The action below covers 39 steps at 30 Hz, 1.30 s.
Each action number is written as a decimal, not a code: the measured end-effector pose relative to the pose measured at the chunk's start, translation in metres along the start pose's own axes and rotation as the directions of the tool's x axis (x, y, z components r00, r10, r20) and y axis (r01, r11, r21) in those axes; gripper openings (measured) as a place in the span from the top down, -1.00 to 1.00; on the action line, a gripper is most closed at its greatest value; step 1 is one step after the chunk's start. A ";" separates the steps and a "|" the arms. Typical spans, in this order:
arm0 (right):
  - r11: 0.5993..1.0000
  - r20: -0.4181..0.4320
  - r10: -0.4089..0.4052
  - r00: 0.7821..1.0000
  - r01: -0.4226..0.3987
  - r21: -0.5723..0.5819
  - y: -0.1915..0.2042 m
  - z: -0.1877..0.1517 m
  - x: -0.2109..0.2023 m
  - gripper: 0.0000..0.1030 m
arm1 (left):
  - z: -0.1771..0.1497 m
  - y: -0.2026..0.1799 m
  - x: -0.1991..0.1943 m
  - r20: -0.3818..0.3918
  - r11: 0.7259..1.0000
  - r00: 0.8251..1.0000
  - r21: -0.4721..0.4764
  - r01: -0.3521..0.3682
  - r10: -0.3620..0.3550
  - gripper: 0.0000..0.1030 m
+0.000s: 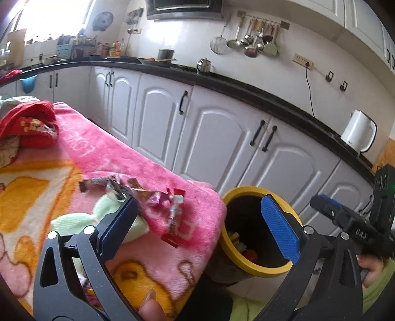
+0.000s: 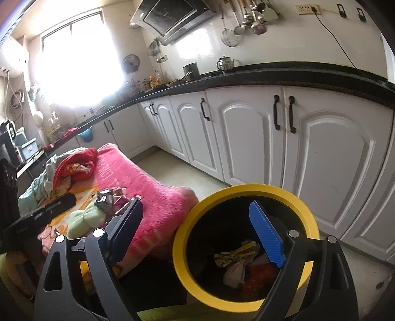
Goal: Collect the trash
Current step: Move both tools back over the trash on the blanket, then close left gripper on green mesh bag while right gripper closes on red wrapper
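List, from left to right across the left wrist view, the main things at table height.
Red cloth → green sock → candy wrappers → yellow-rimmed bin → right claw.

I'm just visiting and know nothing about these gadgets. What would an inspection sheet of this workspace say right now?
Surface: pink blanket spread over a raised surface, beside the kitchen cabinets.
Job's things: wrappers lie on the blanket; yellow-rimmed bin beside it already holds trash.
Clutter: red cloth and a pale green soft item on the blanket.
Grippers: left gripper open above the blanket edge, empty; right gripper open over the bin, empty.
Cables: black cord hangs from a wall socket.
Surroundings: white kettle, hanging utensils, range hood, bright window.
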State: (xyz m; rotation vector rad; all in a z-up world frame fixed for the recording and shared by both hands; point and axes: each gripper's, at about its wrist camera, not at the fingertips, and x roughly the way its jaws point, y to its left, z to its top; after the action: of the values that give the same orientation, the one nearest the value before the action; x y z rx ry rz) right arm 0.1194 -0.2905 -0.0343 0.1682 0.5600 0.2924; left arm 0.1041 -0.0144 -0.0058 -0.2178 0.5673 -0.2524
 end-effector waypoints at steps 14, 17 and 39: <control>0.995 -0.027 0.038 0.999 -0.041 -0.092 0.041 -0.005 0.002 -0.65 | 0.017 0.048 -0.028 0.076 0.994 0.995 -0.095 -0.054 0.062 -0.78; 0.993 -0.039 0.044 0.998 -0.048 -0.111 0.051 -0.007 0.004 -0.65 | 0.020 0.059 -0.034 0.089 0.991 0.993 -0.116 -0.065 0.075 -0.78; 0.969 -0.108 0.116 0.987 -0.137 -0.206 0.114 -0.016 0.020 -0.65 | 0.024 0.134 -0.037 0.010 0.982 0.990 -0.124 -0.141 0.143 -0.78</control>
State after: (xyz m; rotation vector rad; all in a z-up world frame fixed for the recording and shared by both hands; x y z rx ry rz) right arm 0.1006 -0.1754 -0.0308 -0.0184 0.6096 0.4844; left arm 0.1104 0.1268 -0.0042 -0.2973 0.5775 -0.0765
